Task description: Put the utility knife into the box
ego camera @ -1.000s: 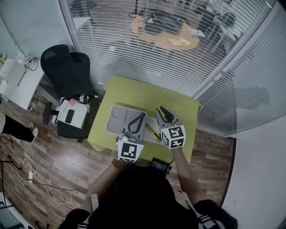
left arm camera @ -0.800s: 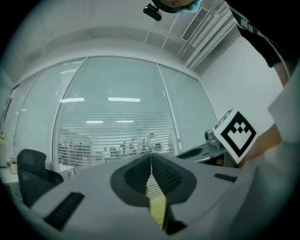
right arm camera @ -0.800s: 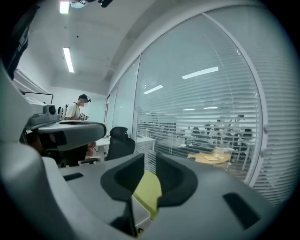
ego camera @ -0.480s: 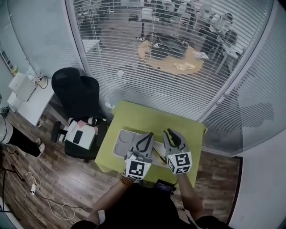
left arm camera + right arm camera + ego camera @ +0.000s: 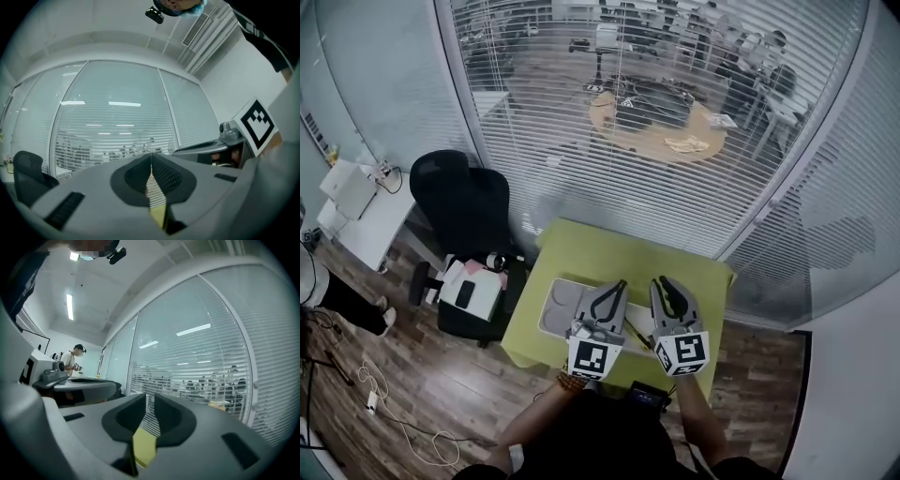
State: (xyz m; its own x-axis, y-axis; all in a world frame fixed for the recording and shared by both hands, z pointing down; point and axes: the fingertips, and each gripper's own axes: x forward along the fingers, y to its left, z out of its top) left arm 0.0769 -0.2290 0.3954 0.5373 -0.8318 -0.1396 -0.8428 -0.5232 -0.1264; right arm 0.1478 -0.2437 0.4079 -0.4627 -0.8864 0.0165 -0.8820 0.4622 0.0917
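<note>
A thin yellow utility knife [image 5: 632,332] lies on the green table [image 5: 609,251], in the gap between my two grippers. The grey box [image 5: 562,302] sits on the table just left of it. Both grippers are held up over the table's near side and point at the glass wall. The left gripper [image 5: 615,286] hangs over the box's right end; in the left gripper view its pads [image 5: 151,161] meet with nothing between them. The right gripper [image 5: 668,284] is right of the knife. Its jaws [image 5: 149,401] are closing, a narrow gap remains, and nothing is between them.
A glass wall with blinds [image 5: 675,169] runs behind the table. A black office chair [image 5: 461,199] and a low stand with a phone [image 5: 471,288] stand to the left. A dark device [image 5: 648,397] sits at the table's near edge. A person [image 5: 75,359] stands far left.
The left jaws, open over the box a second ago, have come together. The right jaws have narrowed. Both grippers have shifted toward the table's near edge as the head view moved.
</note>
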